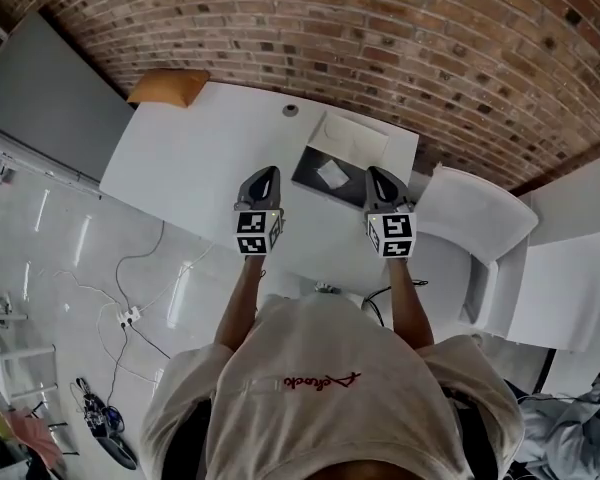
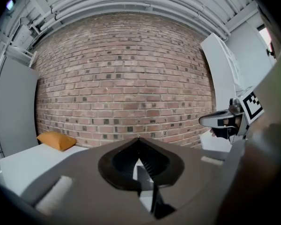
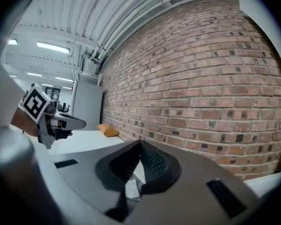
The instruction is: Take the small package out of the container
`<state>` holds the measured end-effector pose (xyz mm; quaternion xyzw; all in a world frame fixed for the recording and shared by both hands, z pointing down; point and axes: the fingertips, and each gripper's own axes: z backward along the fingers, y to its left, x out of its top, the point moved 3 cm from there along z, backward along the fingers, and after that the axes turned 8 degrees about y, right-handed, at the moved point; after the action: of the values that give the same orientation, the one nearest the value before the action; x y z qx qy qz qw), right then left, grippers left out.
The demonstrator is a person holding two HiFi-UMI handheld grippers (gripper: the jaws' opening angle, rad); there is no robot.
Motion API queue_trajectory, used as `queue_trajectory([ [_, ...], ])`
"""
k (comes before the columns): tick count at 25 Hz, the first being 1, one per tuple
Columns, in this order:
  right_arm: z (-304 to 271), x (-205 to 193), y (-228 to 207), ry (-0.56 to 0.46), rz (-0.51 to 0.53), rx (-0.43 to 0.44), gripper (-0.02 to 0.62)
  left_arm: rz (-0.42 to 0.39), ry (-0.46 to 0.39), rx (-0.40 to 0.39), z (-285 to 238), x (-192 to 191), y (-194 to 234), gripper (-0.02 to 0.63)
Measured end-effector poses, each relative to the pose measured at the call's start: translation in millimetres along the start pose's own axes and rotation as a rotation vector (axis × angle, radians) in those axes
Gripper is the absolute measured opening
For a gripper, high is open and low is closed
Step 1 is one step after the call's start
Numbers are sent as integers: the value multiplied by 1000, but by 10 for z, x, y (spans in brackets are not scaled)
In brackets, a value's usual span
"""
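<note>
Head view puts both my grippers above the white table (image 1: 180, 158), with the open container (image 1: 308, 173) lying between them and just beyond. The small package (image 1: 332, 174), a pale flat packet, rests on the container's dark floor, nearer my right gripper (image 1: 378, 175) than my left gripper (image 1: 268, 173). Right gripper view shows that gripper's jaws pressed together at the tips with nothing pinched. Left gripper view shows the same on my other side: tips meeting, empty. Neither gripper touches the container.

I judge the reach for the package has not yet begun. Both noses point at the brick wall (image 3: 201, 78) rather than down, so I should tip the right one toward the container and spread its jaws before lowering. The packet looks thin and probably limp, so I would take it by a raised edge or corner instead of pressing on its face. If the container slides, my left gripper can steady its rim.
</note>
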<state>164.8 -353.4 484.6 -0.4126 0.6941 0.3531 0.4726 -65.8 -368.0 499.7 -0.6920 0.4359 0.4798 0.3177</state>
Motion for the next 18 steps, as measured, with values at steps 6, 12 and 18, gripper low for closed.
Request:
queue_trajectory([
  [6, -219, -36, 16, 22, -6, 36, 11, 1, 32, 7, -148, -30, 80, 9],
  [12, -374, -192, 23, 65, -18, 52, 11, 13, 74, 4, -275, -190, 149, 9],
  [18, -491, -394, 52, 124, -37, 46, 11, 21, 116, -26, -404, -374, 209, 9],
])
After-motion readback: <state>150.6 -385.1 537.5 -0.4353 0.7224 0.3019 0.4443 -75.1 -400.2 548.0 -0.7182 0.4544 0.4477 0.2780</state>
